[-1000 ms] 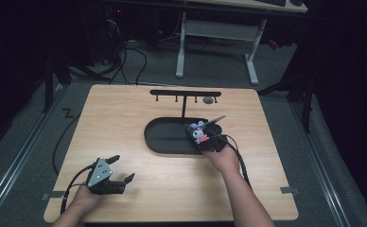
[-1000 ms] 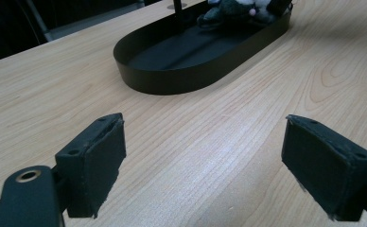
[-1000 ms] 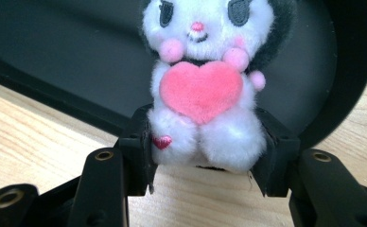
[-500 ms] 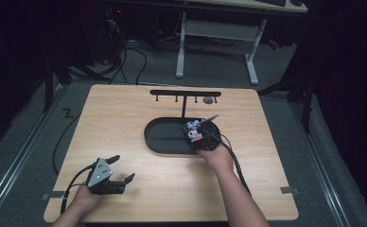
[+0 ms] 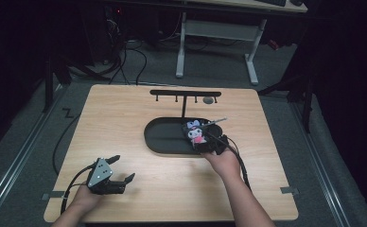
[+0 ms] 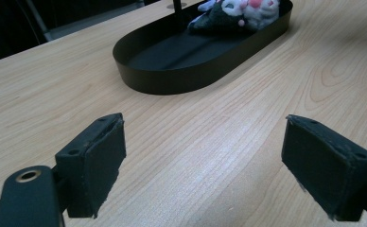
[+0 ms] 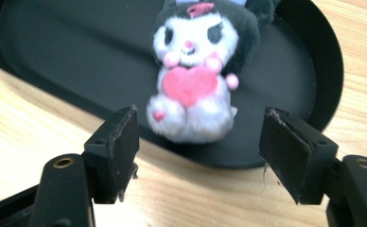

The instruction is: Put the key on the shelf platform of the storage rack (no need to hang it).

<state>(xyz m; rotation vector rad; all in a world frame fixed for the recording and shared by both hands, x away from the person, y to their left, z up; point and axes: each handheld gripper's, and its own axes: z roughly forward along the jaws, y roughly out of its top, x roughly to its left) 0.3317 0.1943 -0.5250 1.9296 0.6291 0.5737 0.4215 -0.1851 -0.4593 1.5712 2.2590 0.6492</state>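
Right gripper (image 7: pixel 200 156) at tray (image 5: pixel 165 142) edge, fingers spread before plush (image 7: pixel 198 71); left gripper (image 5: pixel 117 176) spread, low over table (image 5: pixel 125 113).

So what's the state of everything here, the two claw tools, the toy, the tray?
Left gripper: open, holding nothing, low over the table.
Right gripper: open, toy between its jaws, not gripped.
Plush toy: lying in the tray's end.
Black tray: on the table, otherwise empty.

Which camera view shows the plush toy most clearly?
The right gripper view: the plush toy lies close, face and pink heart plain, in the black tray. The left gripper view catches it at the tray's far end; the high view shows it small.
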